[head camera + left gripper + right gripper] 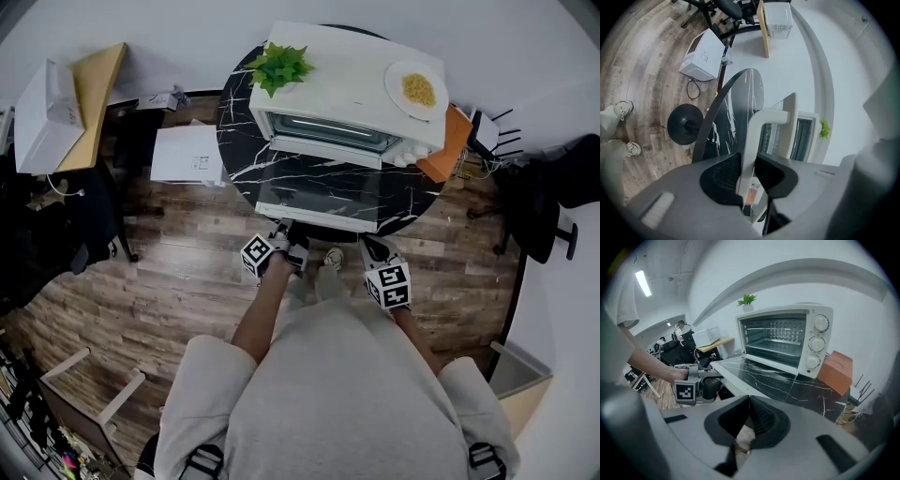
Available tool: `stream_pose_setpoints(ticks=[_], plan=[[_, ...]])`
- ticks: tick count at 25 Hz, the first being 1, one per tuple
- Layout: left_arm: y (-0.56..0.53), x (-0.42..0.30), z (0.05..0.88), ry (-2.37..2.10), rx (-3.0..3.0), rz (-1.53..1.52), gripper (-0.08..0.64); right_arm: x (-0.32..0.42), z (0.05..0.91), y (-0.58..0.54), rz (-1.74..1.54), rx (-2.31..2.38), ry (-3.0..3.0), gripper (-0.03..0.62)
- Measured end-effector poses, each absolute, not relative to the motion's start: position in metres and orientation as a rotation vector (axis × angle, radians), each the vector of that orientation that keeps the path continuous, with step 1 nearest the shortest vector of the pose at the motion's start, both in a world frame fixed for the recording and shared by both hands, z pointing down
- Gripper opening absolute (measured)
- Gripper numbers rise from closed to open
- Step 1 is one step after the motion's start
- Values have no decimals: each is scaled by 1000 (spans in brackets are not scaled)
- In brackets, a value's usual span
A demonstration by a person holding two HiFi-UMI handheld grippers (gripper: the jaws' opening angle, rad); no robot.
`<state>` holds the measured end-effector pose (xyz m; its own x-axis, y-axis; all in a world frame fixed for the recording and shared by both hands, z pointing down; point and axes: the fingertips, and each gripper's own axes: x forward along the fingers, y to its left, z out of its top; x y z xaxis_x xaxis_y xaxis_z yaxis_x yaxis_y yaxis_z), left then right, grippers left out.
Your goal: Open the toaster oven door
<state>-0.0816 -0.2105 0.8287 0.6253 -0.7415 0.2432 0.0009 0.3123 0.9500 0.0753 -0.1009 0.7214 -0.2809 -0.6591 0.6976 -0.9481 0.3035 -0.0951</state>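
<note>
One handle (757,133) between left gripper (749,174) fingers (723,176) (right gripper (749,420) near door (319,199) edge)

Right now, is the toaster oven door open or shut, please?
Open: the door lies flat, the racks exposed, left gripper shut on its handle.

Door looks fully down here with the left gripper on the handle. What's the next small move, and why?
Probably open the left gripper and let go of the handle. The door already lies flat, the toaster oven cavity is fully exposed, and the jaws are shut on the handle. The right gripper is shut and empty.
</note>
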Motion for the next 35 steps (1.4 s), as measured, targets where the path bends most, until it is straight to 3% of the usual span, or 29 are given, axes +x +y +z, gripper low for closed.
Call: stream_pose_setpoints(ticks=[18,27,35], plan=[[-206,-81,833,-713,1244,-482,91,65,722,-96,704,1407,-2034,14],[-185,-94,831,-672,1240,-505,124,54,724,-88,696,1372,-2047,14],[-170,-108,825,-697,1337,-428,104,46,723,-91,676,1345,-2068,14]])
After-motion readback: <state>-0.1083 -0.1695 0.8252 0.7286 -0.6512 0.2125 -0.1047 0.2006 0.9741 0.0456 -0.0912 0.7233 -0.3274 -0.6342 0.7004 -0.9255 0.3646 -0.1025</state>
